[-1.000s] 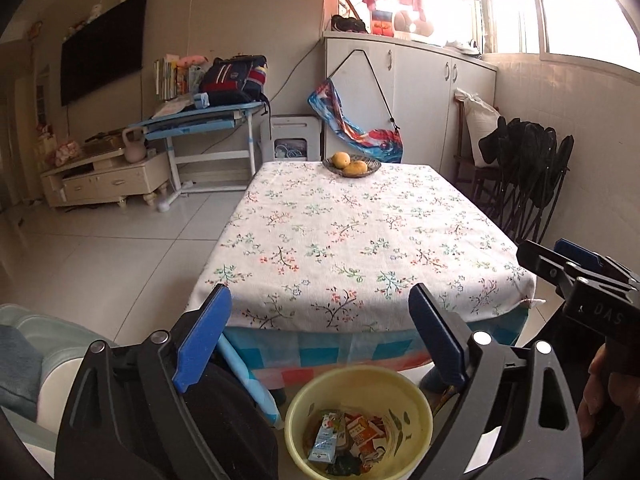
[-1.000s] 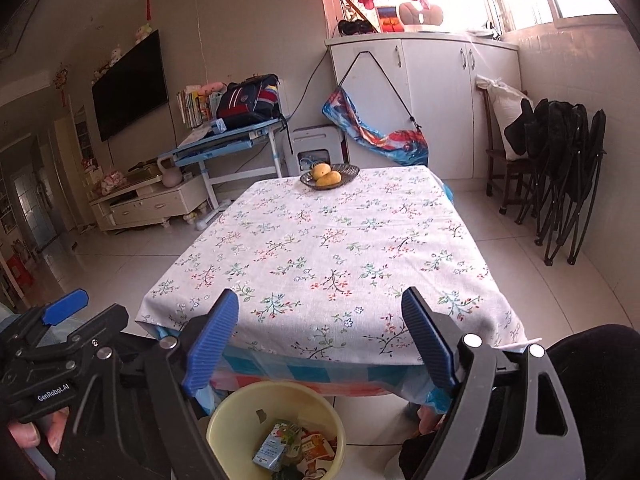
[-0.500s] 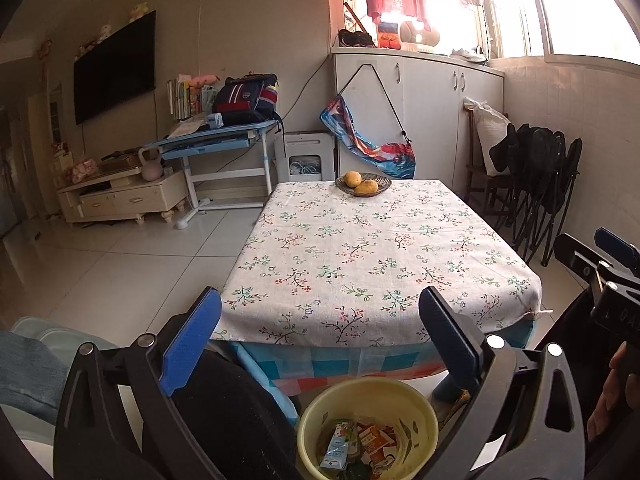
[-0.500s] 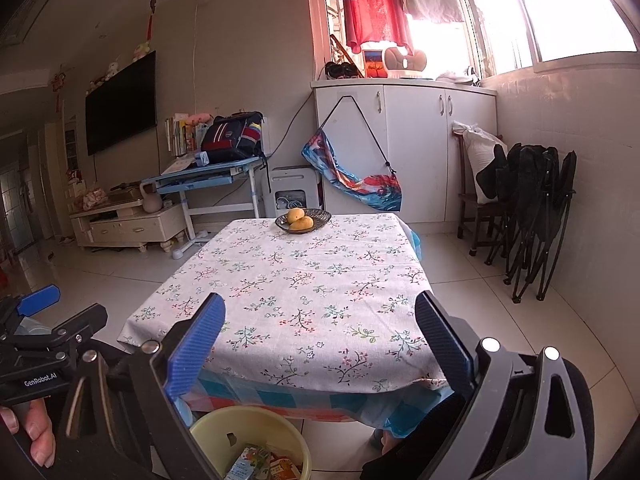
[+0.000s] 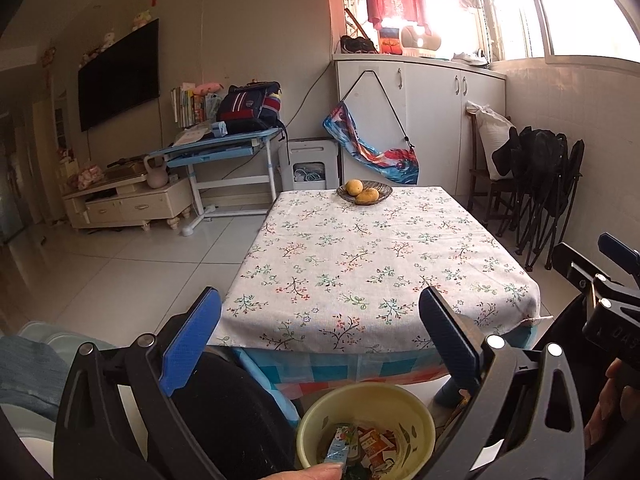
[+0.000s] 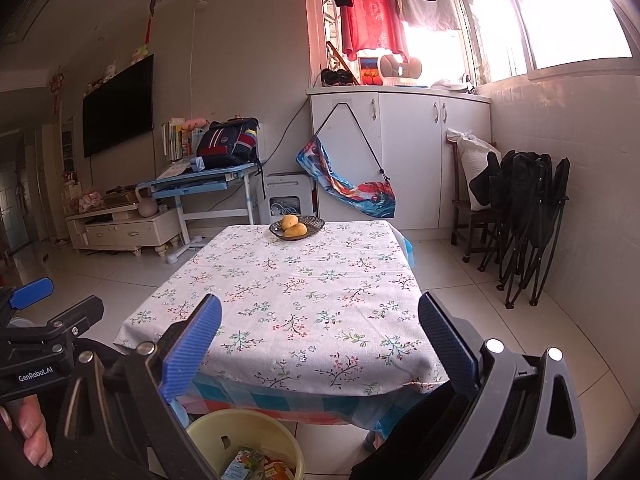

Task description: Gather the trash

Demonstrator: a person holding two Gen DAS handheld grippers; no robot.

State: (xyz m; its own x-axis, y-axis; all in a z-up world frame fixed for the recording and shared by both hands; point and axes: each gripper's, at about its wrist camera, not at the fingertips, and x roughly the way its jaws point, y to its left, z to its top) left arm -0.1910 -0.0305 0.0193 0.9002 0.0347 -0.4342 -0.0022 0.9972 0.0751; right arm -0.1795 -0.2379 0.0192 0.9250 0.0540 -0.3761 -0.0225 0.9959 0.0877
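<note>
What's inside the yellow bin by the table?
The yellow bin holds small cartons and wrappers, including a blue-green packet and an orange-and-white carton. Anything beneath them is covered, and the gripper frame hides part of the rim.

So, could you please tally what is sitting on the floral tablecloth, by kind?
Fruit bowl: 1
Yellow fruits in it: 2
Trash pieces on the tablecloth: 0
Total: 3
</note>
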